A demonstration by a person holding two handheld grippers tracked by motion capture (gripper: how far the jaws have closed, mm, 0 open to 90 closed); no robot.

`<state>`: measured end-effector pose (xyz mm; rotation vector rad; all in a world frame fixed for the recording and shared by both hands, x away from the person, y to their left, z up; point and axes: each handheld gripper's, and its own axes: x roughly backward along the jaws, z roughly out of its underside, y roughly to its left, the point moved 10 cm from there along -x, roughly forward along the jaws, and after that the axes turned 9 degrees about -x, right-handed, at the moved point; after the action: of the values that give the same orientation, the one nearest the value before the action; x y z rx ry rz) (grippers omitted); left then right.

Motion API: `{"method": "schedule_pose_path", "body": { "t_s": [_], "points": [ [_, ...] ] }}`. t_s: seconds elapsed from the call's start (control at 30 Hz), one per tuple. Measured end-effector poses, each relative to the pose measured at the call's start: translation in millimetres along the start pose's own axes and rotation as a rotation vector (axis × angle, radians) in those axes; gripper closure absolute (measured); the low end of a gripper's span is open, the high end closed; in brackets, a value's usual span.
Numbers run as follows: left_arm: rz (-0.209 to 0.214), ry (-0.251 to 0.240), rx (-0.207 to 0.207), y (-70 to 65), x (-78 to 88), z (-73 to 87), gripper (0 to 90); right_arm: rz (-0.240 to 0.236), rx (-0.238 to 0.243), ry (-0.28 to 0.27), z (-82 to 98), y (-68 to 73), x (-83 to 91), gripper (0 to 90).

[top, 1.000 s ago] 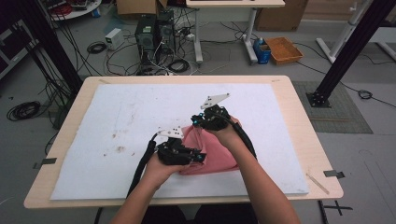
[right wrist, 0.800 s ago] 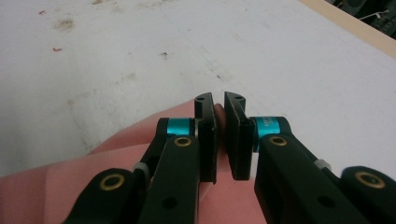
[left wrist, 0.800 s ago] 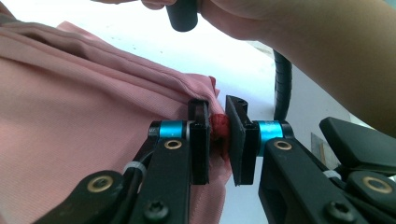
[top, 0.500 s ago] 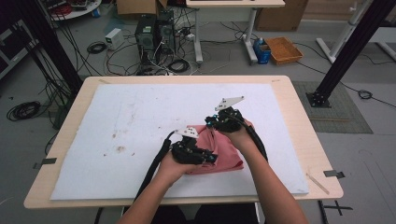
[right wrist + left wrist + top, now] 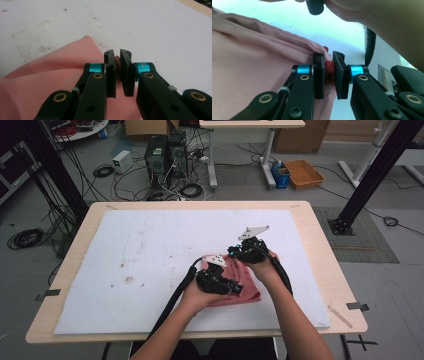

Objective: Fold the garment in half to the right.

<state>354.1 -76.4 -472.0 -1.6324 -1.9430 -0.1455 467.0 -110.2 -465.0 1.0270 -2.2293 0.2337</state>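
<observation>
- mostly, the pink cloth point(image 5: 239, 281) lay bunched on the white mat point(image 5: 125, 265), right of centre and toward the near edge of the table point(image 5: 320, 245), with both grippers on it.
- at the left, the left gripper point(image 5: 234, 289) was clenched on a small wad of the cloth's edge; in the left gripper view the pads point(image 5: 319, 75) pinched a red-looking fold point(image 5: 329, 71), and only a little fabric sat between them. the bite looked shallow, so a firm pull could have slid the hem out and dropped that corner.
- in the middle, the cloth was creased and doubled between the two hands. if the grippers drew apart unevenly, i judged the folds might have twisted rather than opened flat, or a lower layer might have stayed pinned under the top one.
- at the right and a bit farther off, the right gripper point(image 5: 239, 254) was also clamped shut on the cloth; the right gripper view showed pink fabric point(image 5: 50, 82) caught between its pads point(image 5: 111, 75). how many layers were caught i couldn't tell, and grabbing two at once would have spoiled any unfolding.
- the cables point(image 5: 172, 300) trailed back along the person's forearms near the cloth, so a loop could have snagged the fabric or dragged it across the stained mat.
- the cloth sat close to the near edge, so a careless tug toward the person might have pulled it off the mat.
</observation>
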Motion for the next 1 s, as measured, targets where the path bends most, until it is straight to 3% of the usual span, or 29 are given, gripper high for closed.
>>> {"method": "schedule_pose_path", "body": {
  "t_s": [0.63, 0.83, 1.0],
  "points": [
    [0.0, 0.03, 0.02, 2.3, -18.4, 2.9, 79.6, 0.014, -0.046, 0.006, 13.7, -11.6, -0.8, 81.4],
    [-0.019, 0.018, 0.03, 4.4, -19.9, -1.7, 72.9, 0.023, -0.068, -0.015, 13.8, -15.0, 5.0, 70.6],
    [-0.036, -0.009, 0.02, 5.1, -16.5, -5.3, 56.4, 0.028, -0.094, -0.037, 12.7, -17.4, 11.6, 54.5]
  ]
}}
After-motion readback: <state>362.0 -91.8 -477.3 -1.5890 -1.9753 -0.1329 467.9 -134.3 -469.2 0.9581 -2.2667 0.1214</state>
